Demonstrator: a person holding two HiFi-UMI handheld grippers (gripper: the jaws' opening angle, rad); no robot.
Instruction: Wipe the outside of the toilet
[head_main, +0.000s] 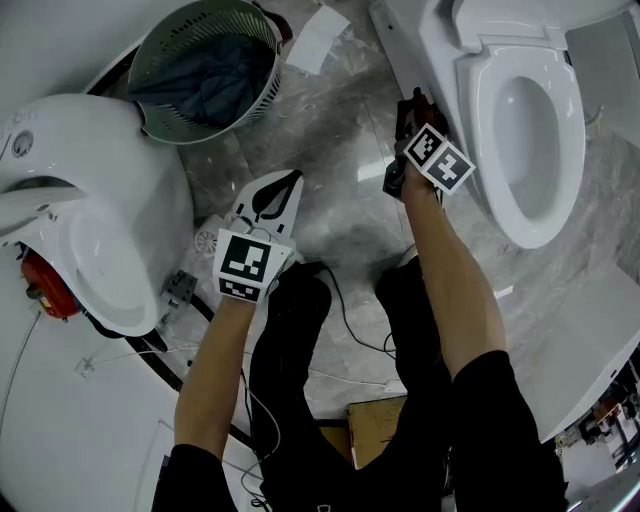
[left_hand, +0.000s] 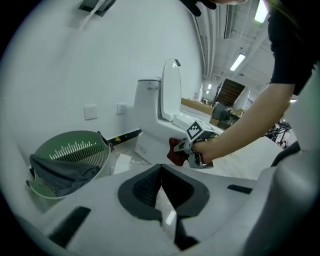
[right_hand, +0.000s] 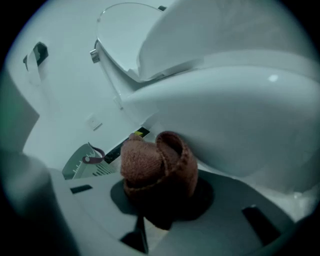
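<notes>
A white toilet (head_main: 478, 110) with its seat down and lid up stands at the upper right. My right gripper (head_main: 410, 118) is shut on a bunched red-brown cloth (right_hand: 156, 164) and holds it against the bowl's curved outer side (right_hand: 240, 115). From the left gripper view the same cloth (left_hand: 175, 151) shows beside the toilet's base (left_hand: 150, 137). My left gripper (head_main: 285, 185) hangs over the floor in the middle, apart from the toilet. Its jaws meet at the tips, and the hollow between them (left_hand: 162, 192) holds nothing.
A second white toilet (head_main: 100, 230) stands at the left, with a red object (head_main: 45, 285) beside it. A green slatted basket (head_main: 255, 95) holding dark fabric sits at the top left. White paper (head_main: 315, 40) lies on the marble floor. Cables and cardboard (head_main: 375, 430) lie by the person's legs.
</notes>
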